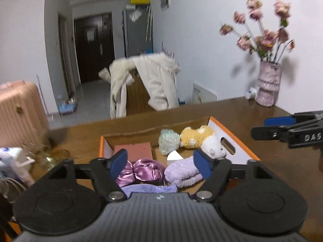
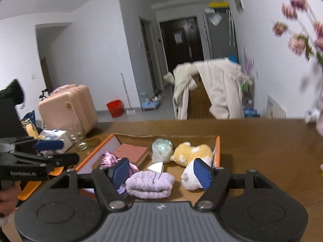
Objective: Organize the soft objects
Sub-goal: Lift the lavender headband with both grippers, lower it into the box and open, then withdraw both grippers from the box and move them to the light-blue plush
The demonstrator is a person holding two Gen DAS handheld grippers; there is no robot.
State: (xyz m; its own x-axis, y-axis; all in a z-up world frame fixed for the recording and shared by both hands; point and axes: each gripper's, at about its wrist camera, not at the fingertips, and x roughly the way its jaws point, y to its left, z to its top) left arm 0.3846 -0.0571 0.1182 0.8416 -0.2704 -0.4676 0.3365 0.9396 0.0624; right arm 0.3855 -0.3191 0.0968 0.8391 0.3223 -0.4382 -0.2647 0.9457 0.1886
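An open cardboard box (image 1: 240, 143) (image 2: 97, 154) with orange edges sits on the brown table. Inside lie a purple satin scrunchie (image 1: 144, 171) (image 2: 110, 160), a rolled lilac towel (image 1: 181, 172) (image 2: 150, 183), a yellow and white plush toy (image 1: 198, 137) (image 2: 191, 154), a pale green bundle (image 1: 168, 141) (image 2: 162, 150), a pink sponge block (image 1: 134, 150) (image 2: 131, 151) and a white wedge (image 1: 174, 156) (image 2: 155, 167). My left gripper (image 1: 159, 165) is open and empty above the box's near side. My right gripper (image 2: 160, 173) is open and empty above the towel.
A pink vase of flowers (image 1: 267, 84) stands at the table's far right. Glass jars (image 2: 79, 137) and a tissue pack (image 2: 56, 138) stand left of the box. A chair draped with a cream coat (image 1: 153, 82) and a pink suitcase (image 2: 68, 109) stand beyond the table.
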